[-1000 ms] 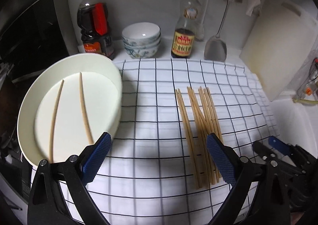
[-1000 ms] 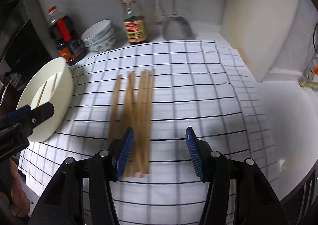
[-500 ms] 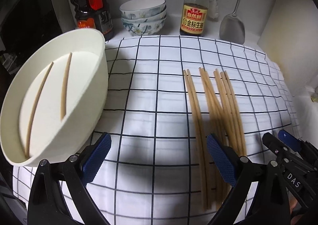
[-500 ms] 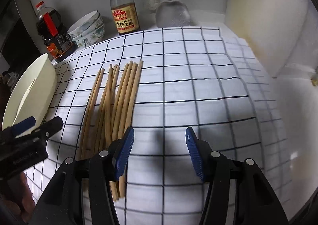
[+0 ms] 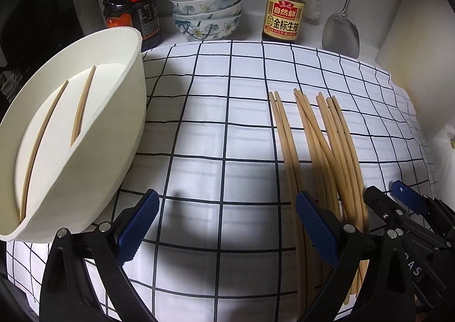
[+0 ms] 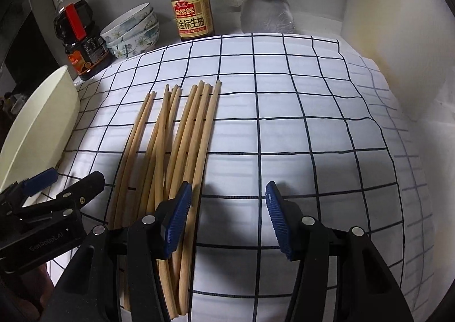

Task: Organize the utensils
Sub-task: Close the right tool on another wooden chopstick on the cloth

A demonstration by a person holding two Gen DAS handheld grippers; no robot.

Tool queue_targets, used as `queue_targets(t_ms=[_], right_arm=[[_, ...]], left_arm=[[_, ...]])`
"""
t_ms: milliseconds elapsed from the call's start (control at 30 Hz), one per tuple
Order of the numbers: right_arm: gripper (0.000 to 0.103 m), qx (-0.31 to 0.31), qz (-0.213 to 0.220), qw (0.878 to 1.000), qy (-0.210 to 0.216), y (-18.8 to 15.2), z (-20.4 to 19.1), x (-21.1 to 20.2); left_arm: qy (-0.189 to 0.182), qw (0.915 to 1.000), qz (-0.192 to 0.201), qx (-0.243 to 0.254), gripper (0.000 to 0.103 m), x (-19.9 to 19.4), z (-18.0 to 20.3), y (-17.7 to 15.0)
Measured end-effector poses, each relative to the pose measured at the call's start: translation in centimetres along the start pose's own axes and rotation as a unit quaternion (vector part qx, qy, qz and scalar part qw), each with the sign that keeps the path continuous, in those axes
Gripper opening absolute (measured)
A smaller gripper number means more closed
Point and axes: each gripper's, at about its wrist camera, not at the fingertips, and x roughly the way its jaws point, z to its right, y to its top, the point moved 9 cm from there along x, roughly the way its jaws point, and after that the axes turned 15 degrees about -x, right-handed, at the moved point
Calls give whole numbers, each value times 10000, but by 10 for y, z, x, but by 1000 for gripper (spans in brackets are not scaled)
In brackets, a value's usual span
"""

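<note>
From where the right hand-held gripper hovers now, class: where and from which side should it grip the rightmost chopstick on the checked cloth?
Grip the rightmost chopstick at mid-length, coming from above with fingers across it: it lies flat, and only its right side is free of neighbours.

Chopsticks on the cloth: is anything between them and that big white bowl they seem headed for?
Nothing visible. Between the chopsticks and the bowl lies only bare checked cloth. The bottles and small bowls stand behind, against the wall. Both hand-held grippers are open and hold nothing.

Open right claw beside chopsticks
</note>
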Motion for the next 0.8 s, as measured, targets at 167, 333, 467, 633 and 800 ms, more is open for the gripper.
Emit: queue_targets(t_ms=[167,333,467,633,800], right_arm=[[52,-162,24,9998,-71,1,-2,2],[52,-424,28,9990,-154,3,-5,2],[52,-540,10,9984,-148,3,-5,2],[51,-549,-7,9984,-129,2,-1,2],[49,-458,-39,9986,-273,-1,8,0]], left_arm=[[37,10000,-27,6,95,3,0,-2],[40,10000,-23,1,95,3,1,-2],[51,10000,-42,17,95,5,3,-3],[68,9999,-65,77,95,8,6,-4],[76,9998,-93,170,95,11,10,-5]])
